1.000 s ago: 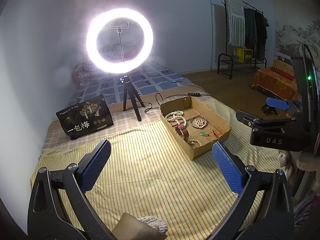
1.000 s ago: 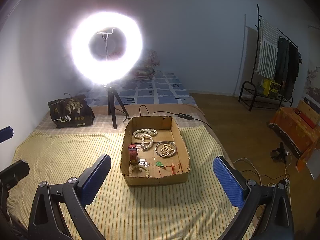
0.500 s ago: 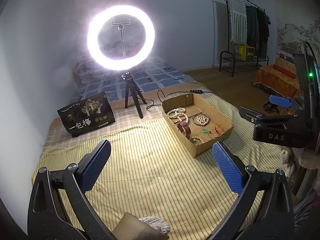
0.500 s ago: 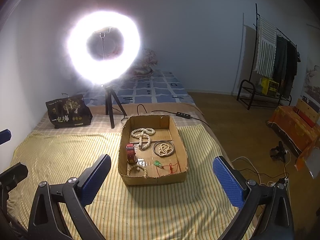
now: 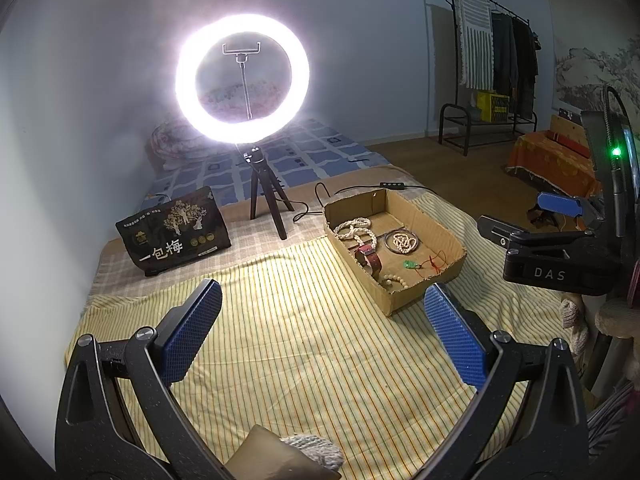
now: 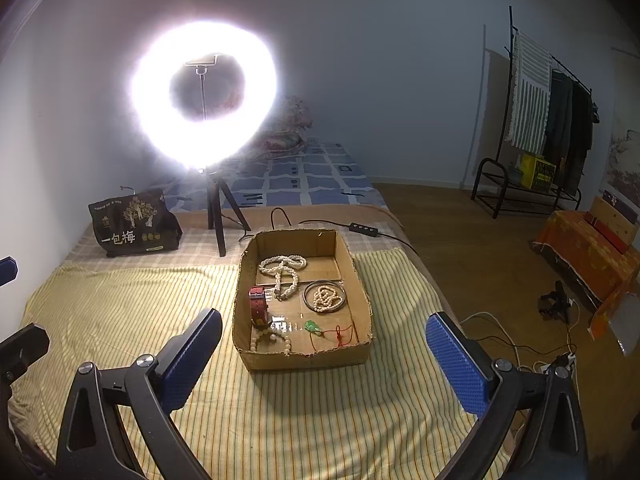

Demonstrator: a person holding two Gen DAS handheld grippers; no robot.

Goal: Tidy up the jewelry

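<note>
Brown cardboard tray [image 6: 360, 354] of beaded jewelry sits near bed's right edge on yellow striped bedspread [image 6: 120, 312]; your left gripper [image 5: 322, 328] and right gripper [image 6: 324, 344] both jaws wide, empty.

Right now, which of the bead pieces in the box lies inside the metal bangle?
The small pile of pale beads in the cardboard box, ringed by the bangle. The long bead necklace lies behind it, and the bead bracelet at the front-left corner.
</note>
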